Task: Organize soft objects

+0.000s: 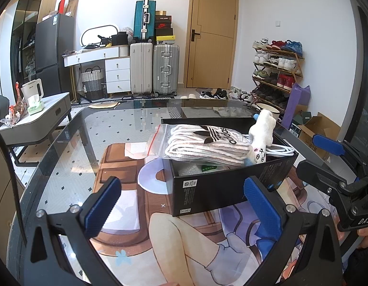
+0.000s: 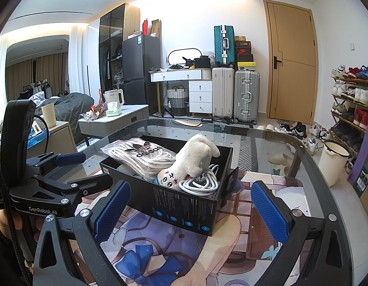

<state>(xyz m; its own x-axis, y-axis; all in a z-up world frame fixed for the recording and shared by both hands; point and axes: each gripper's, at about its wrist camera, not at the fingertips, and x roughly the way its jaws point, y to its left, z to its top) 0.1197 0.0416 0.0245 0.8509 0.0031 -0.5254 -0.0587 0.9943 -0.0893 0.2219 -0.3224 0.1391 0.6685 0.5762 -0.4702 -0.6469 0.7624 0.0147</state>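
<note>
A black cardboard box (image 1: pixel 207 193) (image 2: pixel 184 212) stands on the glass table. Inside lie a clear bag of white adidas socks (image 1: pixel 207 143) (image 2: pixel 138 153), a white plush toy (image 1: pixel 261 131) (image 2: pixel 191 162) head-down with its face toward me, and a coiled white cable (image 1: pixel 281 151) (image 2: pixel 200 182). My left gripper (image 1: pixel 182 206) is open just in front of the box's near wall, with nothing between its blue pads. My right gripper (image 2: pixel 191 209) is open too, its fingers either side of the box's near corner. Each gripper shows in the other's view.
The glass table (image 1: pixel 64 166) (image 2: pixel 303 166) has an illustrated mat (image 1: pixel 136 226) beneath its glass. Beyond it stand a grey side table (image 1: pixel 40 116) with a kettle, suitcases (image 1: pixel 153 69), a shoe rack (image 1: pixel 277 71) and a white bucket (image 2: pixel 332 162) on the floor.
</note>
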